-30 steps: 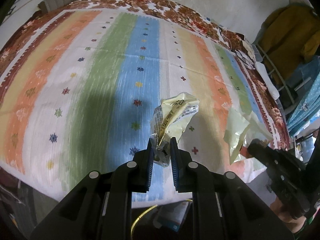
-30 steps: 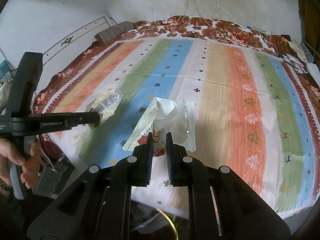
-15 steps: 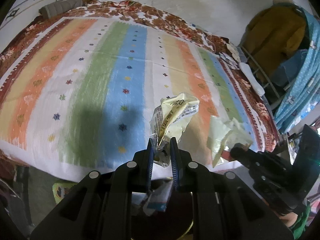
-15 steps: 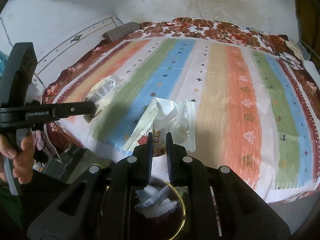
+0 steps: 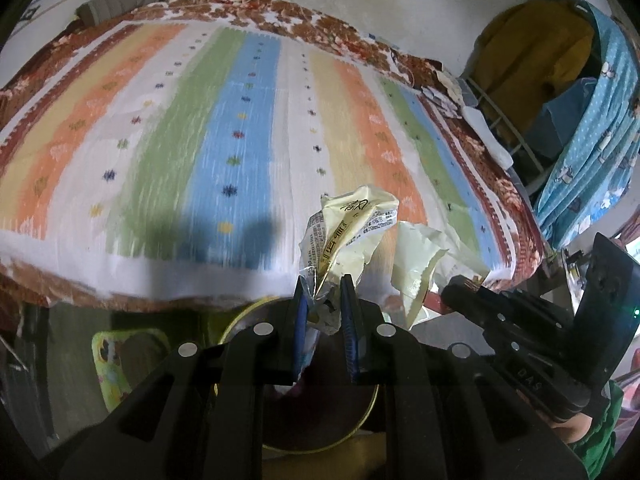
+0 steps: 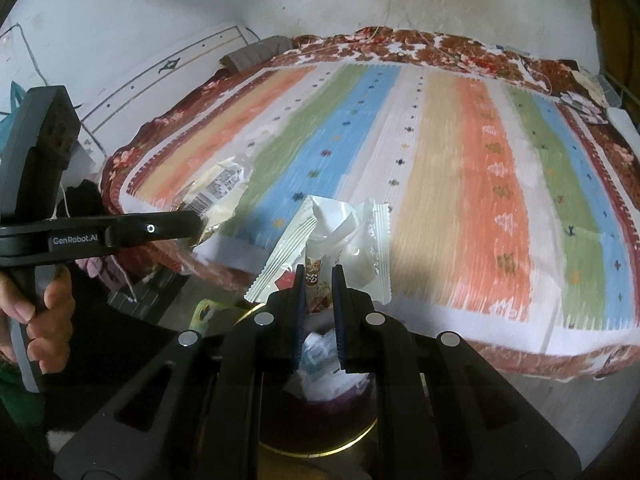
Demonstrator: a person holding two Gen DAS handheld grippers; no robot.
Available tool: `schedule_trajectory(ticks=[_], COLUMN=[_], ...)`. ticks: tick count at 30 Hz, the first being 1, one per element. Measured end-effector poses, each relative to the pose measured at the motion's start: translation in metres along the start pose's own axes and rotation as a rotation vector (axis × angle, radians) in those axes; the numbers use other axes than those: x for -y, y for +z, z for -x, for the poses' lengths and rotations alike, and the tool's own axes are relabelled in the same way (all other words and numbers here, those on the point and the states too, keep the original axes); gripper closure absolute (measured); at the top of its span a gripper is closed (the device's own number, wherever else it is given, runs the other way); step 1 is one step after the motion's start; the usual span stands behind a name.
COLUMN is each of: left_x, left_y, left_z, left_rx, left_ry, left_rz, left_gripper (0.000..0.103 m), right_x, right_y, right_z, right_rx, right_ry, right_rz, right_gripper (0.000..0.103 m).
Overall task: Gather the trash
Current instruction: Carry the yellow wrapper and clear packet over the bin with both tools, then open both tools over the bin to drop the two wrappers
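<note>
My left gripper (image 5: 323, 300) is shut on a crumpled yellow snack wrapper (image 5: 348, 232). It holds it in the air over a round bin with a gold rim (image 5: 360, 420) beside the bed. My right gripper (image 6: 316, 280) is shut on a white plastic wrapper (image 6: 340, 236) with a red printed part, above the same bin (image 6: 360, 428), which holds white trash (image 6: 324, 368). The right gripper and its pale wrapper (image 5: 416, 264) show at the right of the left wrist view. The left gripper and its wrapper (image 6: 216, 192) show at the left of the right wrist view.
A bed with a striped blanket (image 5: 240, 128) fills the view ahead; its near edge hangs just beyond the bin. A grey pillow (image 5: 116, 4) lies at the far end. Clothes and blue fabric (image 5: 584, 128) hang at the right. A yellow-green stool (image 5: 116, 360) stands left of the bin.
Both grippers have pulled back from over the bed, each keeping its wrapper. They now hang past the bed's edge, above the bin, which has come into view below them.
</note>
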State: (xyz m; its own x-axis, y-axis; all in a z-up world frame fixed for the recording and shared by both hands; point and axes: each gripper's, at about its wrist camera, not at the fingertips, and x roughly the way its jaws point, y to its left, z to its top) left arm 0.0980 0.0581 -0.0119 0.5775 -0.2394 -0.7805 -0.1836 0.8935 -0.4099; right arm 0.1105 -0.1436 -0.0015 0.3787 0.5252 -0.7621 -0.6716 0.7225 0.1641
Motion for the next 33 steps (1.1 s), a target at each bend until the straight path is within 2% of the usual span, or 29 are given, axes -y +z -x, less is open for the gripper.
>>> schedule_trajectory(ticks=[9,13,16,18,25,33], left_x=[0.003,0.003,0.0,-0.004,-0.012,-0.022], left_y=[-0.032,-0.041,-0.045,-0.047,-0.056,-0.056], left_z=[-0.012,-0.021,-0.027,-0.033,-0.056,-0.061], left_rx=[-0.073,-0.102,-0.128,-0.155,-0.25,-0.272], left_ry=[0.044,0.114,0.137,0.154,0.169,0.165], left_rz=[-0.009,-0.015,0.002,0.024,0.078,0.146], left_gripper=[0.087,0.087,0.087,0.087,0.087,0.086], right_x=[-0.013,-0.015,-0.011,-0.01,-0.003,0.005], right_y=[-0.033,-0.044,-0.052,-0.054,-0.062,-0.065], right_z=[-0.009,-0.02,-0.032,-0.037,-0.059,-0.07], right_rx=[-0.078,-0.14,-0.203,-0.226,-0.337,-0.376], right_ry=[-0.002,-0.017,-0.005,-0.027,-0.012,-0.006], right_rz=[0.006,-0.007,-0.048,-0.053,-0.11,-0.154], right_gripper=[0.092,0.092,0.092,0.092,0.091,0.091])
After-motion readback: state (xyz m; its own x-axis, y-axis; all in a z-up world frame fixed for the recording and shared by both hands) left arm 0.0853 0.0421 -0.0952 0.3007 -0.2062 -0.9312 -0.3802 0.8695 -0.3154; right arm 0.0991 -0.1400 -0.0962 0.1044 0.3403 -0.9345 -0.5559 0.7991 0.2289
